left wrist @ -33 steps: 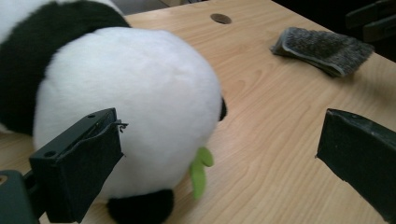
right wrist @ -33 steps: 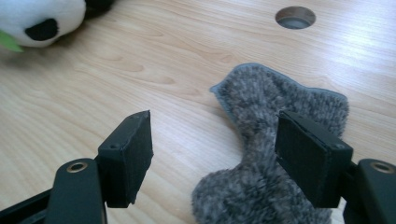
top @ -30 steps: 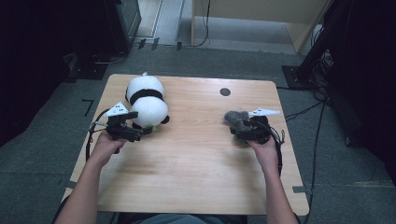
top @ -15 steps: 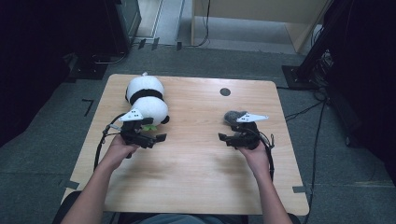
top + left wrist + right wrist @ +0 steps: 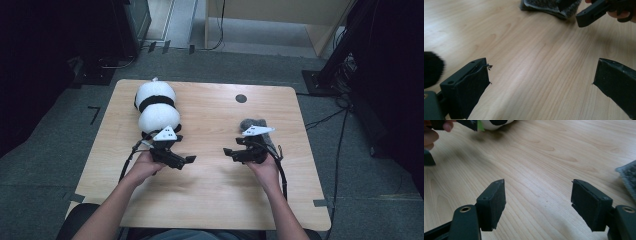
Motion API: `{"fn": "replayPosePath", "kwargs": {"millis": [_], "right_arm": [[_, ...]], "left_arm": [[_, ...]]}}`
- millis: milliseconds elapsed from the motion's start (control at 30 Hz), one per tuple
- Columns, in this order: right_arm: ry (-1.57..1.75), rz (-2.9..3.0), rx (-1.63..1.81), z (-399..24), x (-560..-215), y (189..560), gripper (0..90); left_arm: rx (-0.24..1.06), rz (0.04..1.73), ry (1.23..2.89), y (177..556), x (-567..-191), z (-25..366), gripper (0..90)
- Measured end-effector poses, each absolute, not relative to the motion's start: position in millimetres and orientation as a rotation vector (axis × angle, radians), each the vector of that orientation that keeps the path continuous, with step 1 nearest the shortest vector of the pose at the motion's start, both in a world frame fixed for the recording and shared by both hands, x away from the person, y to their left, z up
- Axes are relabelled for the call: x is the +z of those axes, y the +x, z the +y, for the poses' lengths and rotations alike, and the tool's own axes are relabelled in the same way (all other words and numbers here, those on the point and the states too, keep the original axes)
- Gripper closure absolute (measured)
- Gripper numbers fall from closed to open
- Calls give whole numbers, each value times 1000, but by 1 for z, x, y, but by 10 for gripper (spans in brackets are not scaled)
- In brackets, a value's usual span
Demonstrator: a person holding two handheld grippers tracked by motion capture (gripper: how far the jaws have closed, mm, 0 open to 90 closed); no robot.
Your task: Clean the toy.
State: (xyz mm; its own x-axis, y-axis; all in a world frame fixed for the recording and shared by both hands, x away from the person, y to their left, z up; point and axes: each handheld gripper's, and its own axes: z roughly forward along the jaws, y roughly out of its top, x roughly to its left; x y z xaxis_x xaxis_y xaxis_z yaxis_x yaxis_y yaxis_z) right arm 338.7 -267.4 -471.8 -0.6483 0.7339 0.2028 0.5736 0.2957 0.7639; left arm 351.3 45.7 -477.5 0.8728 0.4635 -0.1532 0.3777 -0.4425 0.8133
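Note:
A white plush toy (image 5: 155, 107) with a black band lies at the table's back left; its edge shows in the right gripper view (image 5: 496, 122). A grey fuzzy cloth (image 5: 252, 125) lies right of the middle and is also seen in the left gripper view (image 5: 546, 6) and the right gripper view (image 5: 629, 177). My left gripper (image 5: 187, 161) hangs low just in front of the plush, open, with bare wood between its jaws (image 5: 541, 82). My right gripper (image 5: 230, 152) sits beside the cloth, open and holding nothing (image 5: 537, 202). The two grippers point toward each other.
The wooden table (image 5: 210, 200) has a small dark round hole (image 5: 241, 98) near its back edge. Cables trail from both grippers. Dark equipment and cables stand on the grey floor (image 5: 350, 100) around the table.
Both hands have moved inward toward the table's middle and nearer the person. The left gripper has left the plush's side; the right has come off the grey cloth.

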Motion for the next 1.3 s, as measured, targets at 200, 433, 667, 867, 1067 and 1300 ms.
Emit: {"fn": "replayPosePath", "kwargs": {"millis": [200, 433, 667, 867, 1067, 1300], "right_arm": [[1195, 2433, 1228, -256, -488, 341, 283], [1192, 2496, 1207, -247, -502, 344, 284], [1154, 2516, 1117, -243, -511, 345, 286], [1114, 2467, 1140, -244, -516, 342, 285], [1107, 2450, 1146, -244, -518, 339, 275], [1103, 2429, 1121, -240, -519, 336, 242]], "left_arm": [[83, 590, 2149, 348, -494, 28, 0], [79, 603, 2228, 348, -509, 19, 0], [103, 637, 2249, 348, -518, 20, 5], [181, 663, 2269, 345, -518, 21, 61], [230, 627, 2303, 342, -518, 22, 60], [258, 621, 2316, 340, -519, 20, 60]]}}
